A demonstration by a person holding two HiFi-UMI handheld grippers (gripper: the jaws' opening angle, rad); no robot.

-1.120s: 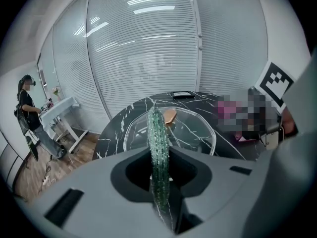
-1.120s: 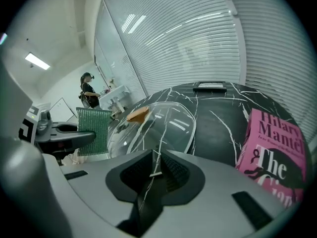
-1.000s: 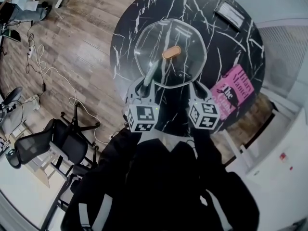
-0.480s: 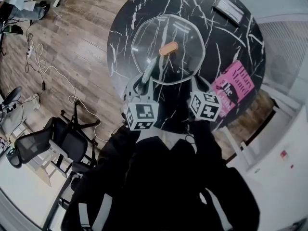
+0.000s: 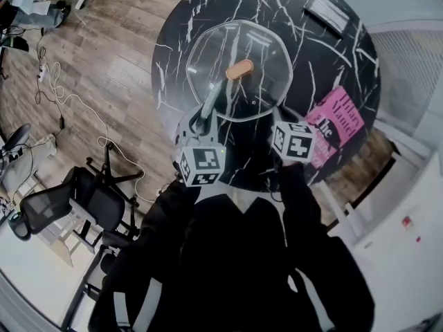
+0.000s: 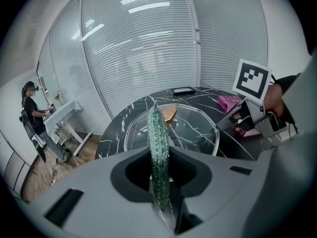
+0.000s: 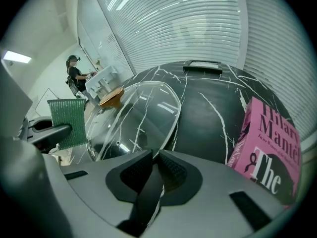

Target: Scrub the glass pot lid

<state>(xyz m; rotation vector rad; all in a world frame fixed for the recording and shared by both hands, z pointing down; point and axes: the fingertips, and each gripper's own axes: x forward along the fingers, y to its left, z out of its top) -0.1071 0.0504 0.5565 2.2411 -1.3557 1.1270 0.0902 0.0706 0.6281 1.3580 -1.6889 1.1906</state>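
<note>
The glass pot lid (image 5: 263, 54) with its wooden knob (image 5: 239, 68) lies on the round black marble table (image 5: 180, 26). My left gripper (image 5: 206, 117) is shut on a green scrub pad (image 5: 210, 101), which rests over the lid's near-left part. The left gripper view shows the pad (image 6: 158, 143) edge-on between the jaws, with the lid (image 6: 193, 128) beyond. My right gripper (image 5: 277, 120) is shut on the lid's near-right rim. In the right gripper view (image 7: 152, 165) the lid (image 7: 133, 118) rises tilted from the jaws, and the pad (image 7: 68, 120) is at the left.
A pink book (image 5: 337, 126) lies at the table's right edge, close to my right gripper. A dark flat device (image 5: 329, 16) sits at the far side. Office chairs (image 5: 76, 199) and cables stand on the wooden floor at left. A person (image 6: 32, 113) stands far off.
Both grippers and the lid have shifted slightly away from me and to the left. The right gripper's cube has risen toward the lid's rim. Both grips are unchanged.
</note>
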